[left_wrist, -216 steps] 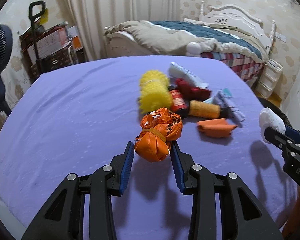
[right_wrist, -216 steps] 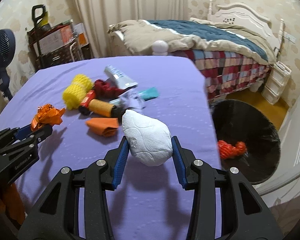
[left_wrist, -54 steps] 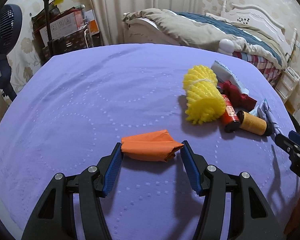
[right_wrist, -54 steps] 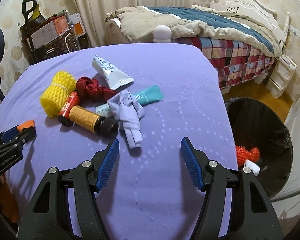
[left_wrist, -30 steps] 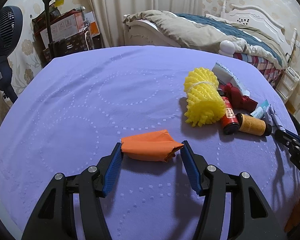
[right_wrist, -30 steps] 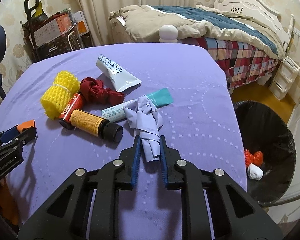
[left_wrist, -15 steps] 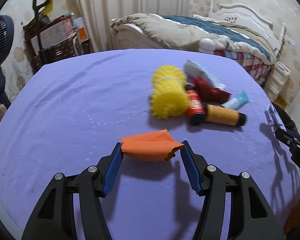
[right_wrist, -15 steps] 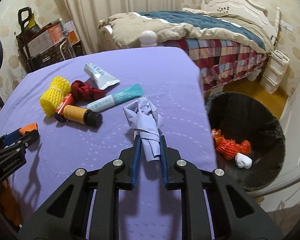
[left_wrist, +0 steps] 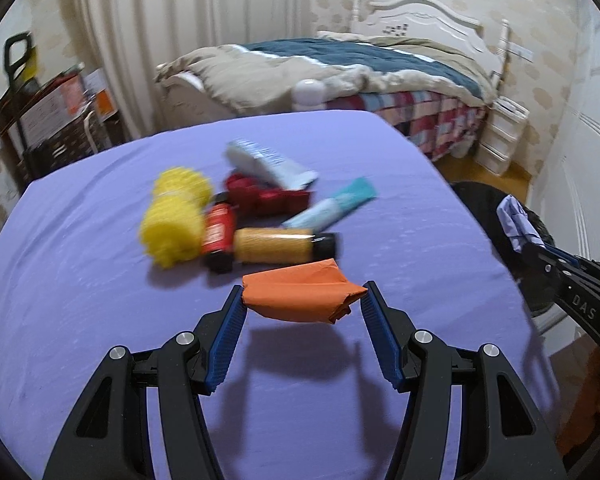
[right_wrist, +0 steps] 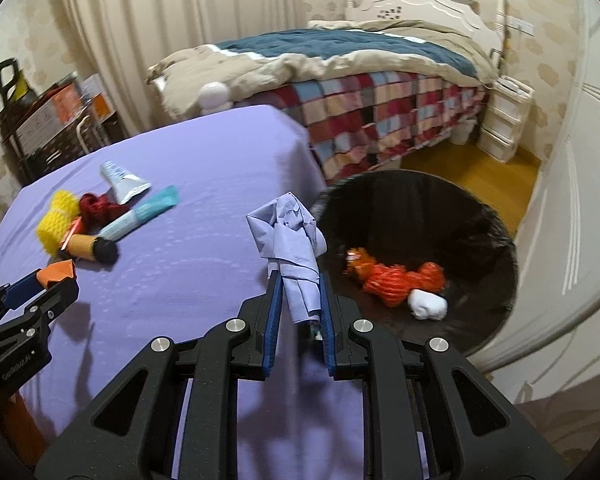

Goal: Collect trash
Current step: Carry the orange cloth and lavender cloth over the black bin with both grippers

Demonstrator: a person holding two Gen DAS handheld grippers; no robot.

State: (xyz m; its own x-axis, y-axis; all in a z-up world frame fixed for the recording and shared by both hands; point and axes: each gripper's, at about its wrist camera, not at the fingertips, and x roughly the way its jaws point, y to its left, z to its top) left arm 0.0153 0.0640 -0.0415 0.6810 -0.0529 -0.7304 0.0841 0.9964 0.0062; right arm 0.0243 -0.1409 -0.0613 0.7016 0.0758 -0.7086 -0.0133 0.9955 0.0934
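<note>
I see matt purple cloth over the surface [left_wrist: 100,280], my left tongs [left_wrist: 302,304] with ribbed blue pads [left_wrist: 224,340] on creased orange paper [left_wrist: 300,296], and crumpled lilac paper [right_wrist: 292,240] beside a glossy black bin liner [right_wrist: 420,208].

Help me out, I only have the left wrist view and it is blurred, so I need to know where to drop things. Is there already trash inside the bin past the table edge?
Observer: Yes. In the right wrist view the black trash bin holds an orange net bundle and a white wad.
Operator: Is the right gripper over the bin?
Observer: Nearly. The right gripper, shut on the lilac crumpled paper, is at the purple table edge, by the bin's rim.
Operator: And my orange piece?
Observer: The left gripper grips the orange folded paper, lifted, near the brown bottle.
</note>
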